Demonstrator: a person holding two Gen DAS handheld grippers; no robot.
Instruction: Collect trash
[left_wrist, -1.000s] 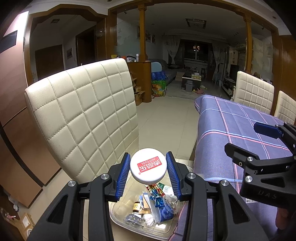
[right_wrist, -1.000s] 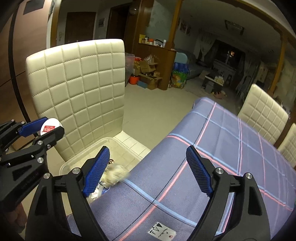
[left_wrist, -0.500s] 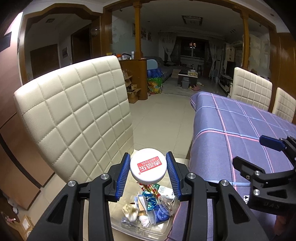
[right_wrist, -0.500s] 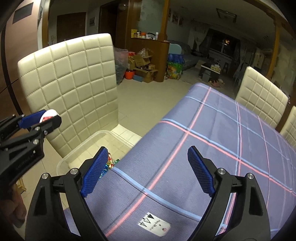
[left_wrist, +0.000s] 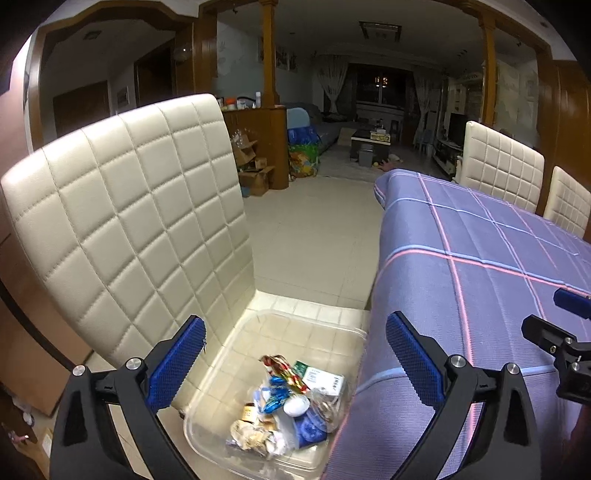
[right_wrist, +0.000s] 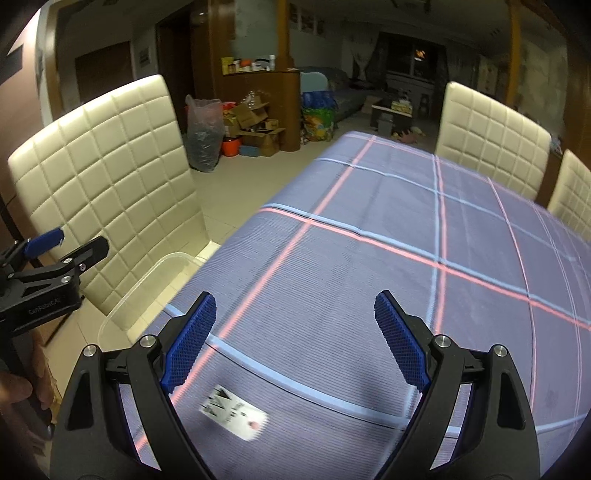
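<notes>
A clear plastic bin (left_wrist: 258, 373) sits on the seat of a cream quilted chair (left_wrist: 122, 225), beside the table edge. It holds several pieces of trash: wrappers, a box, and a small white round container (left_wrist: 296, 407) lying among them. My left gripper (left_wrist: 295, 358) hangs open and empty above the bin. My right gripper (right_wrist: 295, 336) is open and empty over the purple plaid tablecloth (right_wrist: 406, 236). The bin's rim (right_wrist: 147, 288) and the left gripper (right_wrist: 59, 251) also show in the right wrist view.
A white label (right_wrist: 232, 413) lies on the cloth just below the right gripper. More cream chairs (right_wrist: 491, 136) stand along the table's far side. Cardboard boxes and a grey bag (right_wrist: 203, 136) sit on the tiled floor by a wooden cabinet.
My left gripper opened and the white round container dropped into the bin. The right gripper moved further over the table.
</notes>
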